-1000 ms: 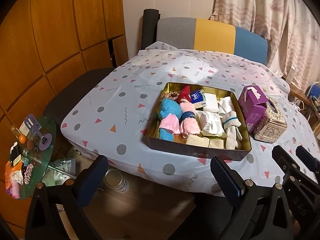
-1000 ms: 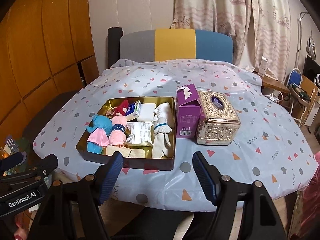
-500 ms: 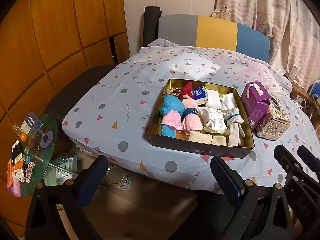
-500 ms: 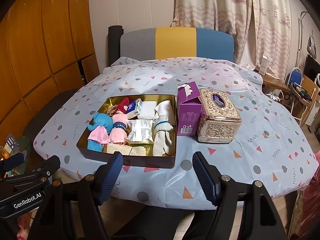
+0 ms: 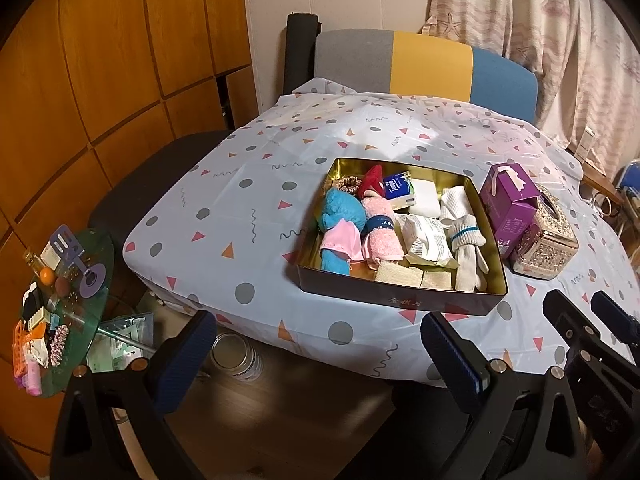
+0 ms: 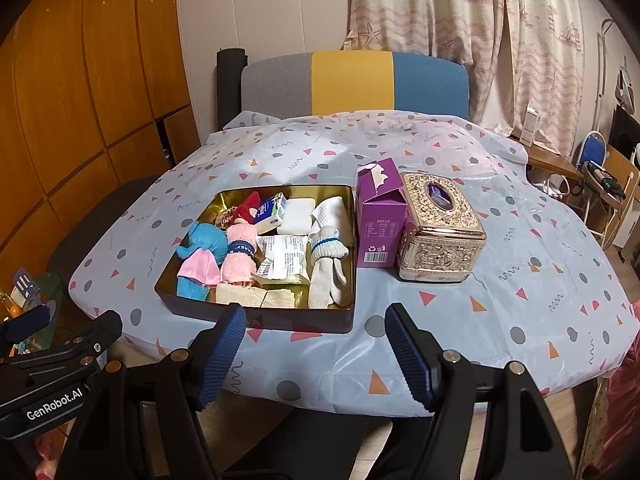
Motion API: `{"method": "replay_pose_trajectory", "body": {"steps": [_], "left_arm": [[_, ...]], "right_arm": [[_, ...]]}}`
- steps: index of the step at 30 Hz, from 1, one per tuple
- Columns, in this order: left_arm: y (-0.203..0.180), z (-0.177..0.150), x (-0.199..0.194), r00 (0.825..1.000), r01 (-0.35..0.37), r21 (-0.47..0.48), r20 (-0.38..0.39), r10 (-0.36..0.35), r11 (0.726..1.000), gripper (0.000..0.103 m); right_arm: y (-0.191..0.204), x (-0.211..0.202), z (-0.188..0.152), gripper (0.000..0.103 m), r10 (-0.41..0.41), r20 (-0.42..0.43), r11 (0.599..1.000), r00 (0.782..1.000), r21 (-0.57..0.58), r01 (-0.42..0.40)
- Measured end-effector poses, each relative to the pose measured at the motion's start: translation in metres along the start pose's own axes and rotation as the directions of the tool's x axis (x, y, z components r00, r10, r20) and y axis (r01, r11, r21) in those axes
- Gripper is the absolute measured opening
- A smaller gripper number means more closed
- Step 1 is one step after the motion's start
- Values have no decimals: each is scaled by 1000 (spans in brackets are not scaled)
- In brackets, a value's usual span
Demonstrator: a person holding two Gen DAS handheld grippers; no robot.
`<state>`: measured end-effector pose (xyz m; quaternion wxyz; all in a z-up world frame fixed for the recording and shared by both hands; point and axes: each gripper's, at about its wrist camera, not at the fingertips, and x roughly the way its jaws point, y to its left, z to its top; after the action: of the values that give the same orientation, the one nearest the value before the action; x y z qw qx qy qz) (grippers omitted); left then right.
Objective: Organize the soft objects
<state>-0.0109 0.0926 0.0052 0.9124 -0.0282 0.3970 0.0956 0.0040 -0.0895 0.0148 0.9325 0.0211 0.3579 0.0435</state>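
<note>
Tablecloth [image 6: 500, 280]; both grippers [image 6: 312, 354] angled down, open

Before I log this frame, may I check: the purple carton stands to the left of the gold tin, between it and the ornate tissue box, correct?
Not quite: the purple carton stands to the right of the gold tin, between it and the ornate tissue box, as the right wrist view shows.
</note>
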Motion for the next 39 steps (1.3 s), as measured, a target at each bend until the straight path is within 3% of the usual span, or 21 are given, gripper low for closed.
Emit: {"method": "replay_pose_trajectory", "body": {"steps": [39], "left_arm": [[-2, -3, -1, 1000, 14, 10, -5, -14, 1000, 103]], "right_arm": [[2, -1, 0, 73, 9, -5, 1000, 1000, 3, -9]]}}
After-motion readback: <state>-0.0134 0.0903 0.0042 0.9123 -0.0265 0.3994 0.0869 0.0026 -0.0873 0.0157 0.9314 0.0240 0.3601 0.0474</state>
